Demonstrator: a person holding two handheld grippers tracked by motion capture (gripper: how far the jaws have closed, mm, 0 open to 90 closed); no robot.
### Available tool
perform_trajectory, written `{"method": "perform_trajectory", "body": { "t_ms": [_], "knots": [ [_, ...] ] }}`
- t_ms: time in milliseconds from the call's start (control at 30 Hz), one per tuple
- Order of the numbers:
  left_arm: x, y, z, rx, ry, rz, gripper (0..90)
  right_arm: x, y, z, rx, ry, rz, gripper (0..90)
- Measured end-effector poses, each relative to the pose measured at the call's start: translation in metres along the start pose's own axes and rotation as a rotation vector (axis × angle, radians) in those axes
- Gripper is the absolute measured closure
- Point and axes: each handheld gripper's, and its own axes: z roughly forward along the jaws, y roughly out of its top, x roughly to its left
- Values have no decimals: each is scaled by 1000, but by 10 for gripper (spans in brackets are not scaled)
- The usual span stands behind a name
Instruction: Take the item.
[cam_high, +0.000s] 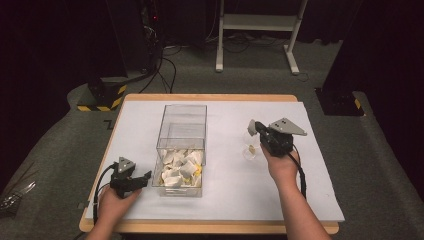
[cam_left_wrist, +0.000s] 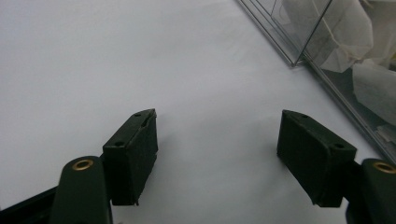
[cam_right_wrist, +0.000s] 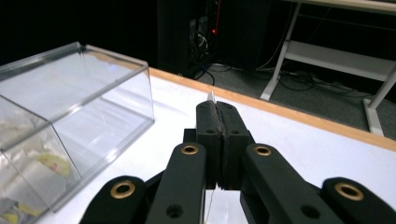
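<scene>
Nearest the person, the left gripper (cam_high: 142, 179) rests low at the front left of the table (cam_high: 210, 227), its jaws standing apart with nothing between them; in the left gripper view they frame bare white sheet, with the corner of the clear box (cam_left_wrist: 299, 58) up and to the right. That box (cam_high: 181, 150) stands just beside this gripper, toward the table's middle, its long axis running away from the person, its near compartment holding a heap of tea bags (cam_high: 181, 167) and its far compartment looking bare. Farther out on the right, the right gripper (cam_high: 256, 131) is raised above the sheet, jaws pressed together on a small white tag (cam_right_wrist: 211, 97) whose tip peeks out past the fingertips; a thin string seems to run down under them. Below it in the high view hangs or lies a pale tea bag (cam_high: 249, 148), too small to say whether it touches the surface. The box lies to the left of this hand, well apart, so any carry goes sideways across open white sheet (cam_high: 325, 165). Beyond the wooden table edge lie grey carpet (cam_high: 380, 150), cables, a white desk frame (cam_high: 257, 30) and dark room.
</scene>
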Motion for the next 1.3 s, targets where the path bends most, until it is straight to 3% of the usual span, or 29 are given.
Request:
{"method": "perform_trajectory", "body": {
  "t_ms": [767,967,1033,1300],
  "knots": [
    [0,0,0,0,1,1,290,2,-39,14,101,-10,-4,876],
    [0,0,0,0,1,1,290,1,-41,17,111,-10,-3,873],
    [0,0,0,0,0,1,290,1,-40,19,115,-15,-5,829],
    [0,0,0,0,0,0,290,2,-39,18,109,-21,5,792]
  ]
}}
